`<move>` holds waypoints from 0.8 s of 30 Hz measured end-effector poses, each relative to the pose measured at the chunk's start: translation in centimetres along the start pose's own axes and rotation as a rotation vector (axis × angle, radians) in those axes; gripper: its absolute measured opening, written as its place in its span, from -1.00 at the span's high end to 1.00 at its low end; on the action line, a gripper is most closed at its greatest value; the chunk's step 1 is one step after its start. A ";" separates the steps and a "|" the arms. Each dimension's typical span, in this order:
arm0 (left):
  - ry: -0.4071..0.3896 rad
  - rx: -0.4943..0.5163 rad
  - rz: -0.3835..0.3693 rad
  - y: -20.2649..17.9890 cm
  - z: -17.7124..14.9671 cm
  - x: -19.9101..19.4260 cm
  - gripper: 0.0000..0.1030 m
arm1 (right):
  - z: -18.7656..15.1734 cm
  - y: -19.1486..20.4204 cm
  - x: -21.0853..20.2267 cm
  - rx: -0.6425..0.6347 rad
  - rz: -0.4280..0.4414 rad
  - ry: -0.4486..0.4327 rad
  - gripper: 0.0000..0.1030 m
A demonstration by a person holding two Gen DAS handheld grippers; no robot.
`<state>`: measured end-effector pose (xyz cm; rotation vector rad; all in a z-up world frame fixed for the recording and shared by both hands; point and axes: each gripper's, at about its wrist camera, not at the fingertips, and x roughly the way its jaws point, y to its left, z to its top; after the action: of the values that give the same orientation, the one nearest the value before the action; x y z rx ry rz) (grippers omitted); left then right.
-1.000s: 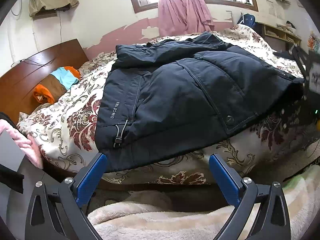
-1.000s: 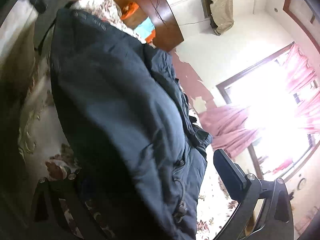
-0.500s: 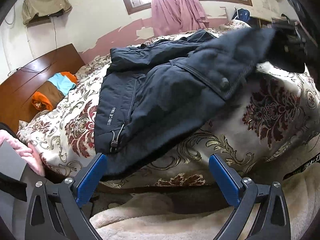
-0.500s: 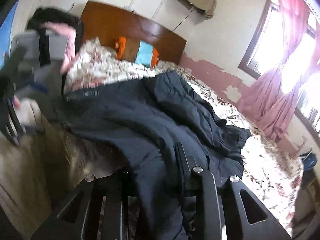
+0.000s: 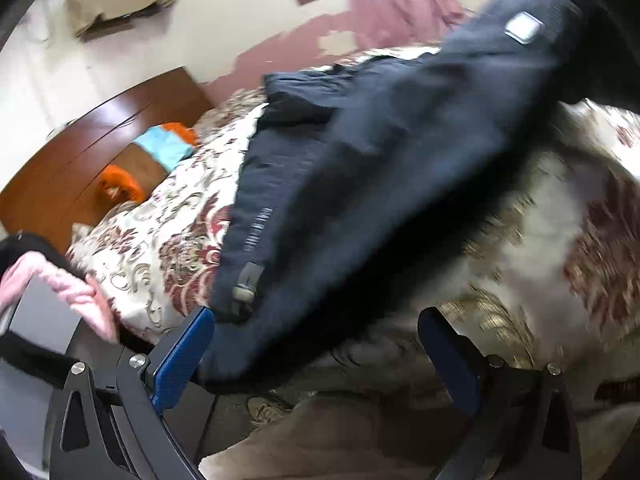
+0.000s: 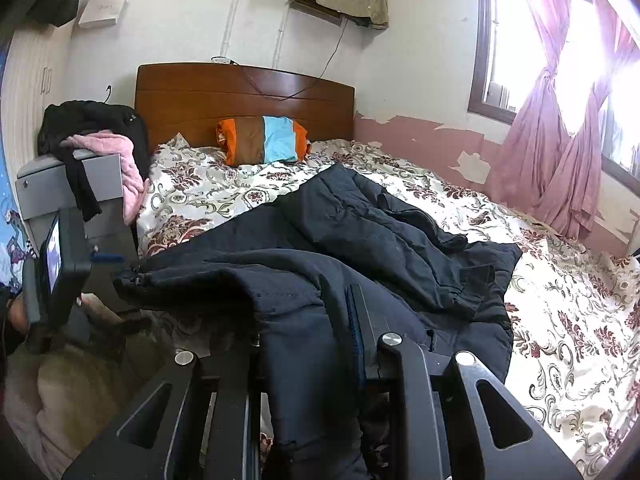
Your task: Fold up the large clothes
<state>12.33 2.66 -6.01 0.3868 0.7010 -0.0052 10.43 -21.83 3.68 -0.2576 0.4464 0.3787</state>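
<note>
A large dark navy padded jacket (image 6: 360, 248) lies on a floral bedspread (image 6: 580, 320). My right gripper (image 6: 308, 320) is shut on the jacket's near edge, with fabric bunched between its fingers, and holds that edge lifted over the rest of the jacket. In the left wrist view the jacket (image 5: 360, 184) is blurred and stretches up to the top right, where its lifted end hangs. My left gripper (image 5: 316, 344) is open and empty at the bed's near edge, with the jacket's hem just above its left finger (image 5: 184, 352).
A wooden headboard (image 6: 244, 96) and a striped pillow (image 6: 262, 140) are at the bed's far end. A grey cabinet (image 6: 68, 184) draped with pink and black clothes stands at the left. Pink curtains (image 6: 560, 152) hang at the right. A beige blanket (image 5: 360, 440) lies below the left gripper.
My right gripper closed on the jacket's edge and swung it up and across over the bed. The left gripper stayed open and tilted, closing slightly on the hem.
</note>
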 end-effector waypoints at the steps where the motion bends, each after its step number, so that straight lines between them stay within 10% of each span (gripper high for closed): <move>1: -0.014 -0.017 0.017 0.4 0.2 0.0 -0.96 | -0.2 -0.1 0.0 0.001 0.001 0.000 0.64; 7: -0.056 -0.077 0.076 2.1 1.0 0.2 -0.43 | -0.6 0.1 -0.8 0.025 -0.006 -0.003 0.64; 14: -0.149 -0.120 0.065 3.5 3.8 -0.7 0.65 | -5.2 2.2 0.1 0.046 -0.115 0.062 0.53; 19: -0.217 -0.161 -0.001 4.5 6.0 -1.6 0.79 | -9.8 4.8 1.6 -0.040 -0.265 0.144 0.38; 24: -0.327 -0.219 0.012 4.2 5.0 -4.2 0.80 | -9.8 2.4 -0.2 0.123 -0.190 0.099 0.79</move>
<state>12.85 4.27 1.55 0.1734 0.3706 0.0190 5.65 -22.85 -5.11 -0.1980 0.5356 0.1523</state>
